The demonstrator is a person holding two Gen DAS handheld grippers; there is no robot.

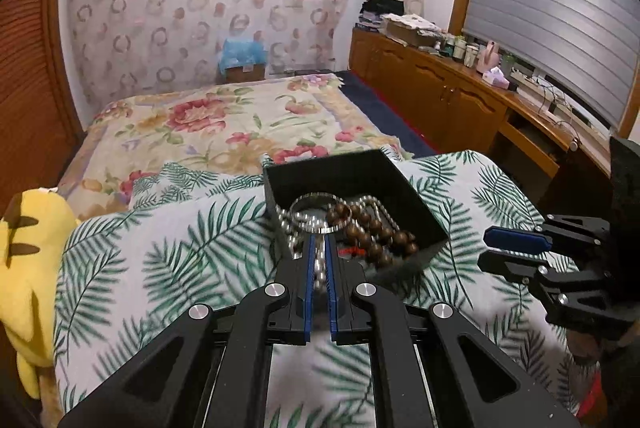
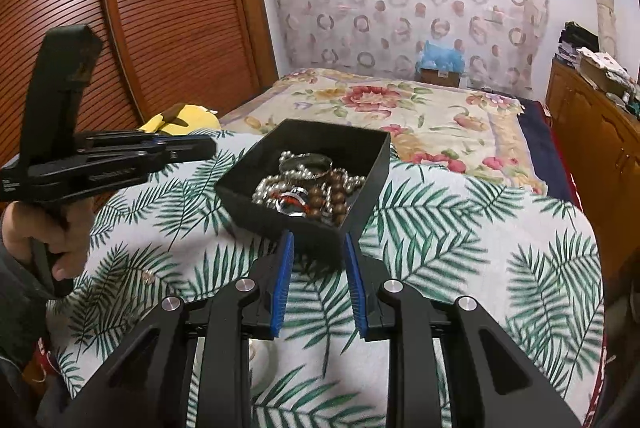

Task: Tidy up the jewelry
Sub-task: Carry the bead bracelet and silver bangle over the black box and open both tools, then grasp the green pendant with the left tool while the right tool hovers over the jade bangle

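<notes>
The black box point(image 2: 362, 184) sits on the palm-leaf cover point(image 2: 460, 248), and everything worth watching is inside it or at its near edge. In it lies a tangle: a silver bead chain point(image 2: 266, 184), a wooden bead bracelet point(image 2: 336, 194), a clear bangle point(image 1: 320, 214) lying on top, and something small in red and silver point(image 2: 294, 203) that I can't quite identify from here.

The chains will be limp and slithery, apt to drag their neighbours along when one is lifted, so a pinch on a free loop away from the knot looks safest. The bangle is rigid and smooth; take it across its rim, gently, since it may be glass or hard plastic. The wooden beads are light and grippy by comparison.

The left gripper point(image 1: 320, 248) is at the box's near wall, its blue pads drawn nearly together. Its tips meet the bangle's near rim, with silver beads showing in the slit between them; whether it truly pinches either is hard to tell.

The right gripper point(image 2: 318, 244) is spread wide at the box's near corner, which sits between its fingertips, holding nothing.

Beyond the box lies the floral bedspread point(image 2: 400, 108).
</notes>
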